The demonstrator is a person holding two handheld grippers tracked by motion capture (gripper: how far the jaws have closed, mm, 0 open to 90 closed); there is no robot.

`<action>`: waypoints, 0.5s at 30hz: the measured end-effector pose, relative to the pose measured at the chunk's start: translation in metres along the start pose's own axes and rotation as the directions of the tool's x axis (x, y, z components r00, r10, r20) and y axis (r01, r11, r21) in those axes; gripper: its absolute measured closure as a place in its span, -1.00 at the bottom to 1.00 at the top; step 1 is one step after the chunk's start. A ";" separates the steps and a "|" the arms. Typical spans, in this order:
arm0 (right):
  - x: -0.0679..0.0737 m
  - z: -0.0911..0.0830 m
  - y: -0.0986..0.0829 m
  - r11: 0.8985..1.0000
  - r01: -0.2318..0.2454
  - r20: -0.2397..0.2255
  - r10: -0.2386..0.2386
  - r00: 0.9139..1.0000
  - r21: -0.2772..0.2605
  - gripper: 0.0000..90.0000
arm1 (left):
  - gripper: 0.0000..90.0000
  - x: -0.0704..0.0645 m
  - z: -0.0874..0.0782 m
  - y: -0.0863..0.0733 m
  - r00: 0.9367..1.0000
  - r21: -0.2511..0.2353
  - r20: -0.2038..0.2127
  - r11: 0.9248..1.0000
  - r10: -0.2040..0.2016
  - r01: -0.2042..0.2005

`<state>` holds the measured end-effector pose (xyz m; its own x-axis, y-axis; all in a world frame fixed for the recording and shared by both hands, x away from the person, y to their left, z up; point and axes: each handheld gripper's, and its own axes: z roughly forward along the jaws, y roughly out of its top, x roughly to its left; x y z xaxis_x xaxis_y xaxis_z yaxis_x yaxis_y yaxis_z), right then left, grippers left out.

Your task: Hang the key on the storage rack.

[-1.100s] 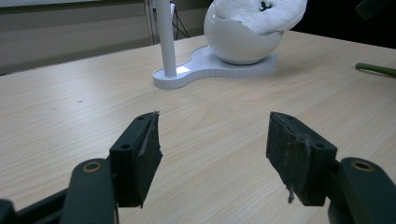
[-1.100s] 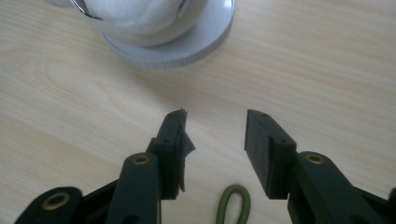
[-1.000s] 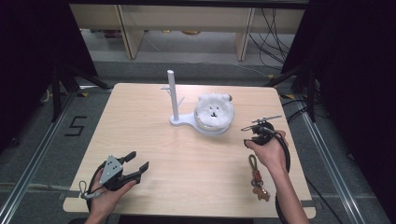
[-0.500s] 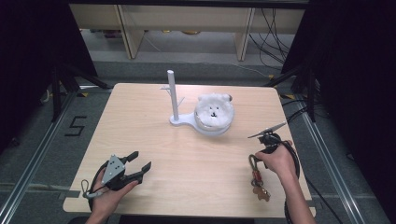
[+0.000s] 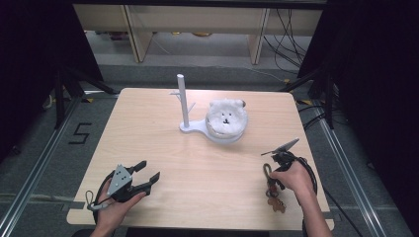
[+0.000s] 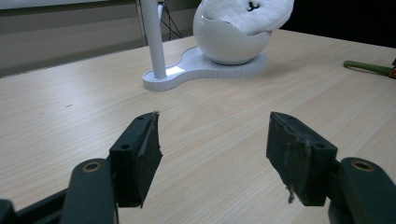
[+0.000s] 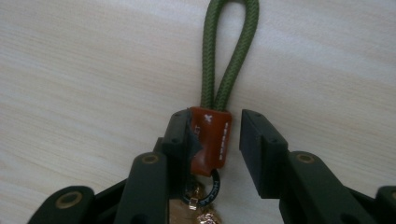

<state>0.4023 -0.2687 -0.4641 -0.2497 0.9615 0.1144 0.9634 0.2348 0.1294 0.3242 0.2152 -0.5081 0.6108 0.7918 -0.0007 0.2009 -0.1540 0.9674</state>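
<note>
Your right claw (image 7: 215,140) sits low over the keychain (image 7: 212,140) at the near right of the surface (image 5: 197,163). Its jaws straddle the brown leather tab: the left pad touches the tab's edge, while the right pad stands just clear of it, so the claw is partly open and not yet clamped. The olive cord loop (image 7: 229,56) runs away from the tab, flat on the wood, and a dark ring with small metal charms hangs below the tab, between the jaw arms. In the high view your right hand (image 5: 292,175) covers the keychain's (image 5: 272,190) middle, with the charms trailing toward the near edge.

Your left claw (image 5: 148,178) rests at the near left, well apart from the keychain, its jaws spread wide with nothing between them; the left gripper view shows bare wood in the gap.

Farther back, near the middle of the surface, stands the white stand (image 5: 184,101) with its upright post, and beside it on the same base the white bowl holding a fluffy bear face (image 5: 226,116).
</note>
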 end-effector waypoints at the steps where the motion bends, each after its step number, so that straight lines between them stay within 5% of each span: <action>1: 0.002 0.003 -0.001 1.000 -0.028 -0.001 0.028 1.000 -0.003 0.43 | -0.24 -0.001 0.000 0.000 1.000 0.000 0.002 1.000 0.002 -0.002; 6: 0.007 0.009 -0.002 0.999 -0.045 -0.008 0.045 0.999 0.010 0.44 | -0.24 -0.001 0.000 -0.001 1.000 0.001 0.004 1.000 0.001 -0.001; 8: 0.008 0.011 -0.002 1.000 -0.015 -0.005 0.015 1.000 0.015 0.45 | -0.24 -0.001 0.000 -0.001 1.000 -0.014 0.009 1.000 -0.006 0.007; 9: 0.013 0.008 0.000 0.995 -0.071 -0.005 0.071 0.997 0.066 0.47 | -0.24 0.000 0.000 -0.001 1.000 -0.015 0.008 1.000 -0.005 0.006; 11: 0.012 0.008 0.000 0.996 -0.058 0.003 0.058 0.998 0.065 0.49 | -0.24 0.000 -0.001 -0.001 1.000 -0.007 0.003 1.000 -0.002 0.002; 13: 0.016 0.008 0.001 0.992 -0.099 0.001 0.099 0.995 0.080 0.55 | -0.24 0.000 0.000 -0.001 1.000 -0.013 0.008 1.000 -0.006 0.006; 15: 0.015 0.009 0.000 0.996 -0.056 0.019 0.055 0.998 0.072 0.57 | -0.24 0.000 0.000 -0.001 1.000 -0.013 0.008 1.000 -0.008 0.008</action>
<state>0.3999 -0.2534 -0.4708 -0.1942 0.9756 0.1022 0.9805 0.1898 0.0516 0.3241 0.2154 -0.5095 0.6154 0.7882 -0.0105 0.1959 -0.1400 0.9706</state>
